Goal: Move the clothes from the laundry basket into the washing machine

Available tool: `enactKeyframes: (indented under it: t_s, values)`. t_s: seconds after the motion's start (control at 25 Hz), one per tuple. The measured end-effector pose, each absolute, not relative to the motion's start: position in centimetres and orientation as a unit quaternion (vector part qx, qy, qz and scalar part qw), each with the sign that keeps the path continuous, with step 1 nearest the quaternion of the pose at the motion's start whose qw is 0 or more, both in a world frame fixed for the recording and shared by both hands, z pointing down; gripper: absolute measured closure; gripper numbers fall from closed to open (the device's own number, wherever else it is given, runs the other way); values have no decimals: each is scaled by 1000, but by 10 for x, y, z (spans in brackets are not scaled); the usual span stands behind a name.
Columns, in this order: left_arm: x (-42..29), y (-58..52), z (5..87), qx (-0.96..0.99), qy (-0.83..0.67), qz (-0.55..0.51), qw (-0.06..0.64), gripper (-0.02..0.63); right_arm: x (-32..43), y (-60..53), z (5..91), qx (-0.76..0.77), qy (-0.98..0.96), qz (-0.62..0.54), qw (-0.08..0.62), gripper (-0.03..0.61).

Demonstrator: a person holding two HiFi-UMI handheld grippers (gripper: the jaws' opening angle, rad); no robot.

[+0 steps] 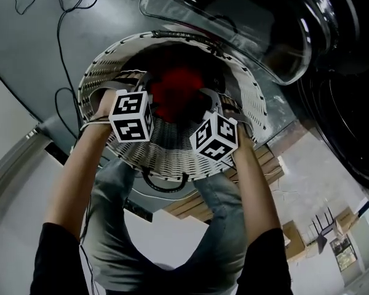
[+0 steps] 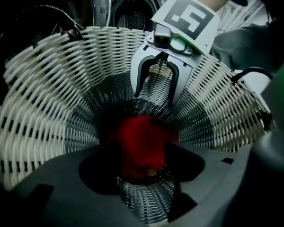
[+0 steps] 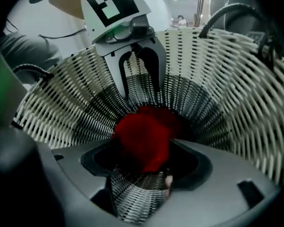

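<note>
A white wicker laundry basket [image 1: 172,161] stands on the floor below me, and a red garment [image 1: 172,90] lies at its bottom. Both grippers reach down inside it. My left gripper [image 1: 141,88] is over the garment's left side and my right gripper [image 1: 216,103] over its right side. In the left gripper view the red garment [image 2: 139,145] shows between my left gripper's [image 2: 141,162] wide, open jaws, with the right gripper [image 2: 155,94] facing it, open. The right gripper view mirrors this: the garment [image 3: 146,136] shows between the right gripper's [image 3: 142,167] open jaws, opposite the left gripper [image 3: 139,91]. I cannot tell whether any jaw touches the cloth.
The washing machine's glass door [image 1: 234,17] hangs open just beyond the basket, with the dark drum opening [image 1: 350,103] at the right. A black cable [image 1: 61,17] runs over the grey floor at upper left. Wooden boxes [image 1: 267,165] sit beside my right leg.
</note>
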State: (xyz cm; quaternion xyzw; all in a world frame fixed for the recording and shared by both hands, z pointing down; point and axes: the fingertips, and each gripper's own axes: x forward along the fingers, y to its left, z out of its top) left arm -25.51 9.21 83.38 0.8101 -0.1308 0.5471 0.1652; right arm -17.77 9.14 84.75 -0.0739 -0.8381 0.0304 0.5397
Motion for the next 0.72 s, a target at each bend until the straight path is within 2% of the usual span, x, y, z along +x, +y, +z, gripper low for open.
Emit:
enactKeyframes:
  t_s: [0.48,0.6,0.72]
  values:
    - [-248,93,926,782,-100,583,198,288,-194,91,935,-111,-819,-7,564,242]
    - [-242,101,948,777,-78,589,209,265,-195,92,953,-120,-816,-10,566,238]
    - [-247,98,966,769,-90,594,219,225,-193,91,969,-123,-818,-5,562,206]
